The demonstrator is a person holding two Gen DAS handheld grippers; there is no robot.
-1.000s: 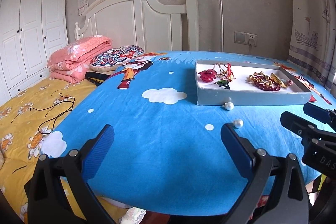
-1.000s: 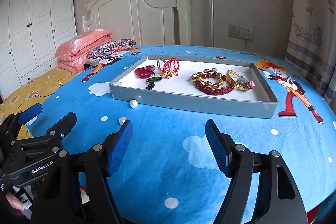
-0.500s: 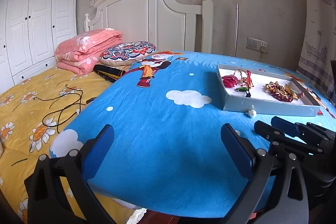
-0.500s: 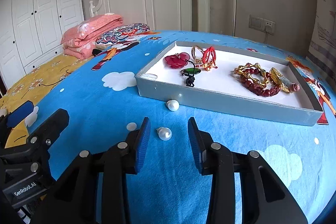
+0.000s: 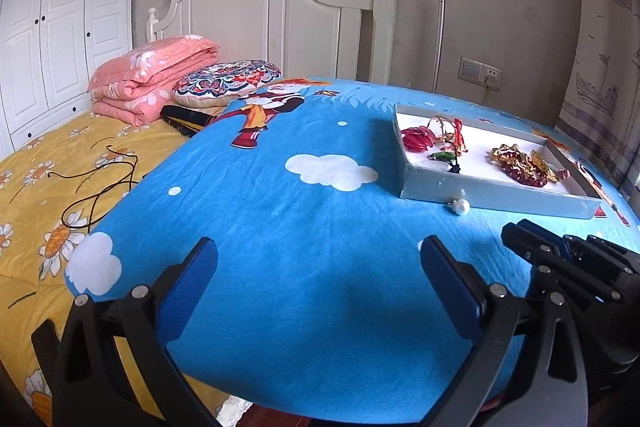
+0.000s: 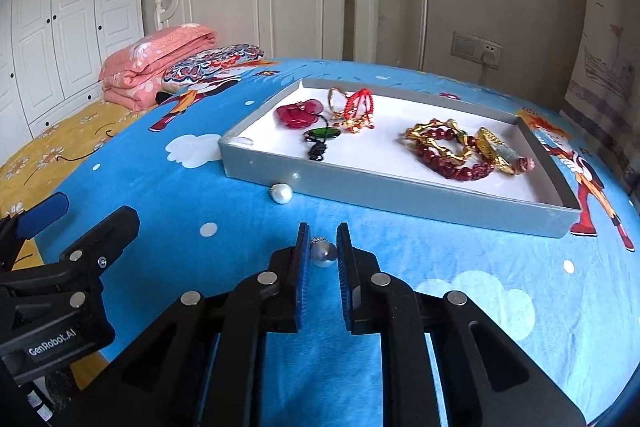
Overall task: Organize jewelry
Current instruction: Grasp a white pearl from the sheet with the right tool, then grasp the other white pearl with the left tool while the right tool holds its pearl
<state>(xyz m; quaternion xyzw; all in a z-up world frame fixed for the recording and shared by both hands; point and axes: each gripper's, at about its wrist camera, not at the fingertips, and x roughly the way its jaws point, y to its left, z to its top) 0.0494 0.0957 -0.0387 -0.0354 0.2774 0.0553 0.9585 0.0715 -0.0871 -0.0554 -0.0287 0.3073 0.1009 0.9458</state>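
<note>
Blue pads of the right gripper (image 6: 323, 250) clamp a pearl earring (image 6: 323, 253) on the blanket (image 6: 460, 267), near the tray's (image 6: 400, 193) front edge; left gripper (image 5: 320, 287) gapes wide, empty.

A bright blue cartoon-print blanket (image 6: 460, 267) carries a shallow grey cardboard tray (image 6: 400, 193) beyond the right tongs, one white pearl earring (image 6: 282, 193) beside its near wall, and another pearl earring (image 6: 323, 253) between those tongs' pads.

Daylight was bright, soft, from three o'clock; faint shadow under gripper fingers; fisheye bent edges, dark corners; focus sharp.
</note>
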